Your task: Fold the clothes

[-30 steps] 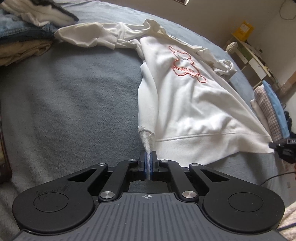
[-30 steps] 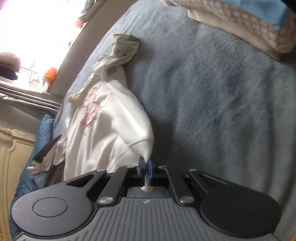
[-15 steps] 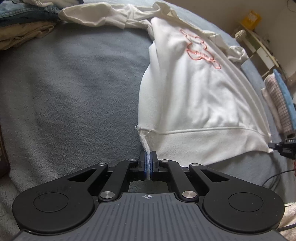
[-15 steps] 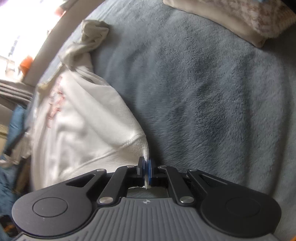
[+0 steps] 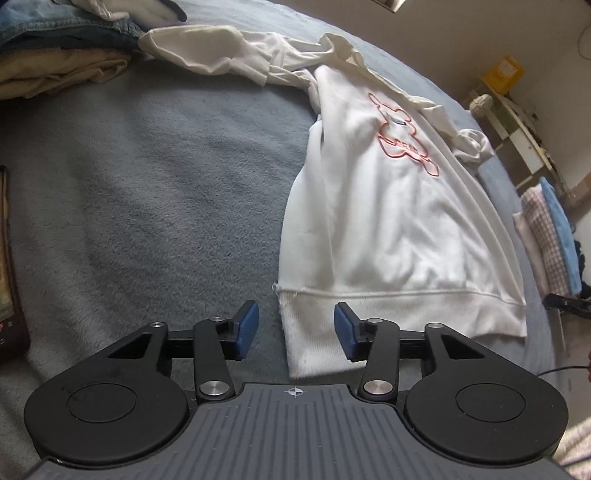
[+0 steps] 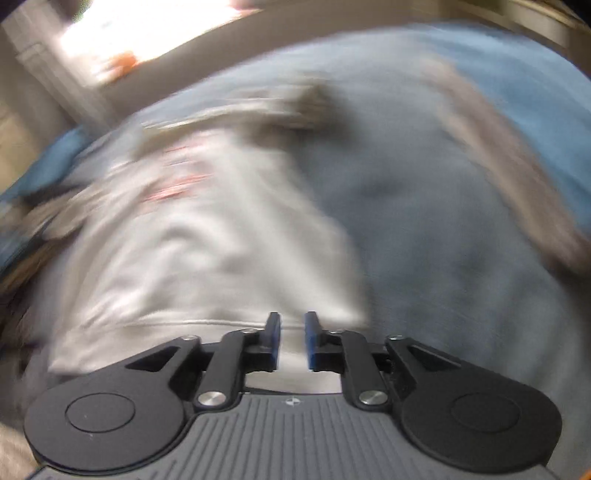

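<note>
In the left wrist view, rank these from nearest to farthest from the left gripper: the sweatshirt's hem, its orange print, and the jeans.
From the left gripper:
1. Hem, just ahead, its corner lying between the open jaws.
2. Orange print, further up the sweatshirt, right of centre.
3. Jeans, far top left corner.

No readable text, only an orange outline print on the white sweatshirt [image 5: 388, 221]

right gripper [image 6: 291, 341]: jaws just opening, pads apart, not pressing cloth | white sweatshirt [image 6: 207, 251]: lying on grey-blue blanket [image 6: 443, 240], hem passing under the jaws | picture is blurring
</note>
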{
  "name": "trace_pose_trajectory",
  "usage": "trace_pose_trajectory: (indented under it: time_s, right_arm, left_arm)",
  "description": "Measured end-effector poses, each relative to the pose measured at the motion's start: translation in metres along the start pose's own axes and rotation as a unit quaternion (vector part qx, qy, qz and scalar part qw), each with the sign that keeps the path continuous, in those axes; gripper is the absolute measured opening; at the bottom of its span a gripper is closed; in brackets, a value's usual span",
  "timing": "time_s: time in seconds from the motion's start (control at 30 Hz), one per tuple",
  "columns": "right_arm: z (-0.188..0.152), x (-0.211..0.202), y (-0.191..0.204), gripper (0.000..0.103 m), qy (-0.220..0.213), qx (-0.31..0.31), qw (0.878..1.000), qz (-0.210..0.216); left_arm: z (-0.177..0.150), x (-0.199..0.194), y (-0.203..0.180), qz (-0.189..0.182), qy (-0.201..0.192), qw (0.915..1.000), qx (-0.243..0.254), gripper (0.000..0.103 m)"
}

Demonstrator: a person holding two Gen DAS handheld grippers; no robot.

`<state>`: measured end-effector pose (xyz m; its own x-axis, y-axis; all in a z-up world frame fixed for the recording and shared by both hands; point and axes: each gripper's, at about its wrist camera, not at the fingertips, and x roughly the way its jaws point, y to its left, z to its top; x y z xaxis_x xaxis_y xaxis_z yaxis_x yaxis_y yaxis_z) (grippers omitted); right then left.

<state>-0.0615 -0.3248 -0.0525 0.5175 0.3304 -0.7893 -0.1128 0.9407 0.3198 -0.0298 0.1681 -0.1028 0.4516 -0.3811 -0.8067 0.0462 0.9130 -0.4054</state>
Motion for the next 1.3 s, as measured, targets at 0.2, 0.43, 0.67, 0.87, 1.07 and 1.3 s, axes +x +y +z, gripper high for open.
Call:
trace_pose_trajectory:
  time_s: [0.2,0.43,0.67,0.87,1.07,1.3]
  right_arm:
    - [0.014,0.053,0.113,0.033,0.047,-0.202,0.968,0.139]
    - [-0.012,0.097,0.210,0.045,0.095,-0.344,0.911,0.209]
    - [-0.047,0.120,0.252,0.063,0.080,-0.425,0.881,0.194]
    - [-0.056,0.134,0.265,0.065,0.048,-0.428,0.887,0.166]
    - [-0.075,0.146,0.280,0.070,0.026,-0.467,0.871,0.148]
    - [-0.090,0.159,0.288,0.049,-0.036,-0.482,0.871,0.083]
  left_arm:
    - [0.002,0.016,0.005,0.008,-0.001,0.9997,-0.024,0.051]
    - [0.002,0.022,0.010,-0.008,-0.005,0.9990,-0.044,0.050]
    - [0.006,0.026,0.011,-0.039,0.010,0.9978,-0.053,0.030]
    - [0.009,0.023,0.017,-0.086,0.019,0.9906,-0.104,0.020]
    - [0.012,0.017,0.019,-0.133,0.028,0.9781,-0.157,0.018]
    - [0.011,0.016,0.019,-0.134,0.025,0.9761,-0.169,0.018]
